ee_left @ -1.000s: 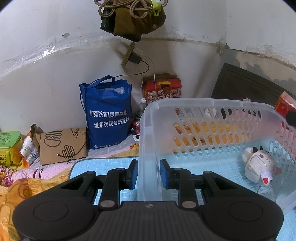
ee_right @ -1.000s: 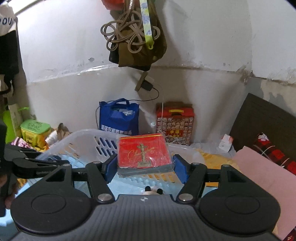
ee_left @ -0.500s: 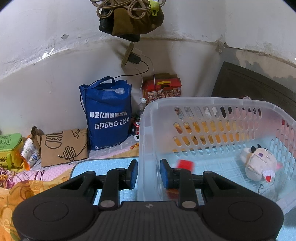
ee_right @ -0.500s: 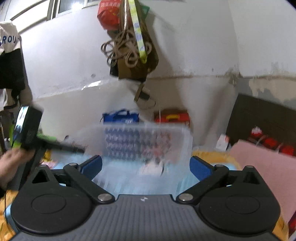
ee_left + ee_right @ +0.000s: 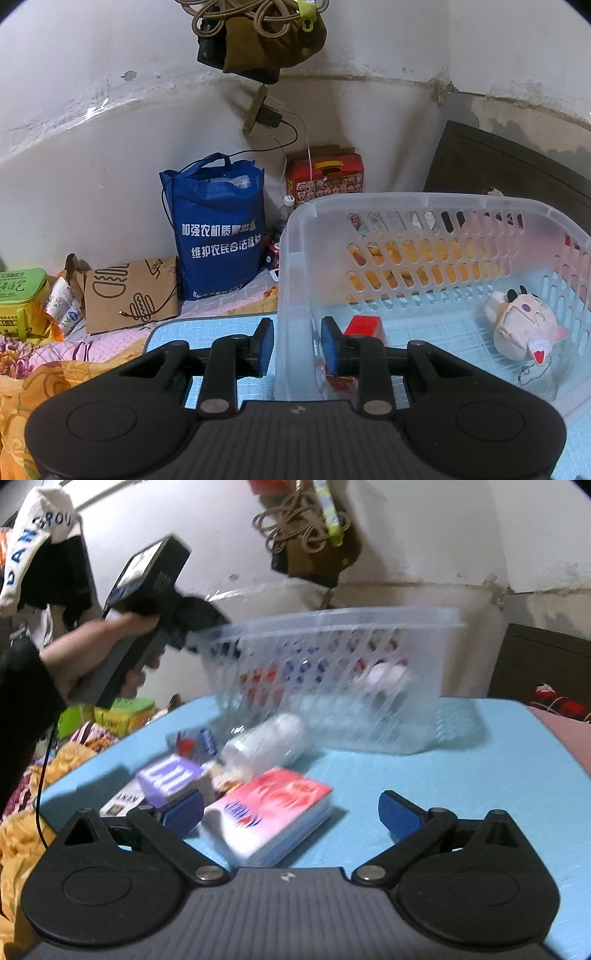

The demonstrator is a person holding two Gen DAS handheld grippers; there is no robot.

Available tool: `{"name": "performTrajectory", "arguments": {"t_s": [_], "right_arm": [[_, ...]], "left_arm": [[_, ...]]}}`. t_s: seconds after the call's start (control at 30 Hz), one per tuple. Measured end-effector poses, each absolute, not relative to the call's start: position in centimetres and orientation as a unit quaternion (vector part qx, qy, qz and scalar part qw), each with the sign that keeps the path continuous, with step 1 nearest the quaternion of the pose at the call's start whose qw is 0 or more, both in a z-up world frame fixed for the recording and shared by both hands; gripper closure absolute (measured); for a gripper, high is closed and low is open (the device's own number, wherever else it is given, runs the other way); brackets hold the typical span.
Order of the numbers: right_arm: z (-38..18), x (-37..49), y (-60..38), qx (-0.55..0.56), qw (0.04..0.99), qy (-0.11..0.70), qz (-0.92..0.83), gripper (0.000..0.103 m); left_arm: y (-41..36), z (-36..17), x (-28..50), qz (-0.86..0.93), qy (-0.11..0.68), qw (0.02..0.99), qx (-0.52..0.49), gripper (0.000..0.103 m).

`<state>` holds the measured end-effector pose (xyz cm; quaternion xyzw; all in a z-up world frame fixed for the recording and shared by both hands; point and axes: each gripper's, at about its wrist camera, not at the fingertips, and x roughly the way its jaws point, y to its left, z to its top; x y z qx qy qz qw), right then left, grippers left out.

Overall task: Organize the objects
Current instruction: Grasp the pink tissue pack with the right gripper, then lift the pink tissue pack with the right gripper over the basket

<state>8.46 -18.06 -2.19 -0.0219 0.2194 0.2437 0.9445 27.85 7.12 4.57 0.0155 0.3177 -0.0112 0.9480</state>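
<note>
1. The table (image 5: 461,775) is light blue and fills the lower half of the right wrist view; the picture is blurred.
2. The basket (image 5: 424,206), clear plastic with slotted walls, fills the right half of the left wrist view. In the right wrist view it (image 5: 332,672) sits at centre, long axis running left to right across the frame, open side up.
3. The left gripper (image 5: 297,347), bottom centre, has its fingers straddling the basket's near left wall, one pad outside, one inside. Whether the pads press the wall cannot be told. In the right wrist view a hand holds it (image 5: 192,635) at the basket's left rim.
4. The right gripper (image 5: 291,814), bottom centre, has its fingers wide apart and holds nothing.
5. The blue bag (image 5: 218,229), left of centre against the wall, bears white Chinese print, partly readable as 加强农机质量监督 and 维护农民合法权益.
6. The pink pack (image 5: 273,812) lies flat between the right fingers, long axis from lower left to upper right; its writing is too blurred to read.
7. The plush toy (image 5: 524,325) lies at the basket's right side, face toward the lower right.
8. The bottle (image 5: 266,742), clear, lies on its side just left of the basket's front.
9. The purple box (image 5: 170,775) lies left of the pack; its white letters are unreadable.
10. The red box (image 5: 364,326) lies inside the basket, just behind the left gripper's inner finger.
</note>
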Motion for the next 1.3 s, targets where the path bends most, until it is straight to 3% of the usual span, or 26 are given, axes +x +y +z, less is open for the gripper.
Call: {"name": "performTrajectory", "arguments": {"t_s": [0.2,0.3,0.43,1.3], "right_arm": [[-3.2,8.6,-16.9,-0.028,0.941,0.224,0.251,0.0],[-3.6,8.5,-16.2,-0.04,0.937,0.229,0.26,0.01],[-3.7,7.9,-16.5,-0.046,0.939,0.219,0.262,0.014],[-1.3,7.5,-24.7,0.009,0.966,0.186,0.18,0.015]], "left_arm": [[7.0,4.7,27.9,-0.01,0.319,0.948,0.016,0.069],[7.0,4.7,27.9,-0.01,0.319,0.948,0.016,0.069],[7.0,4.7,27.8,-0.011,0.318,0.948,0.018,0.069],[7.0,4.6,27.7,-0.008,0.312,0.95,0.014,0.069]]}}
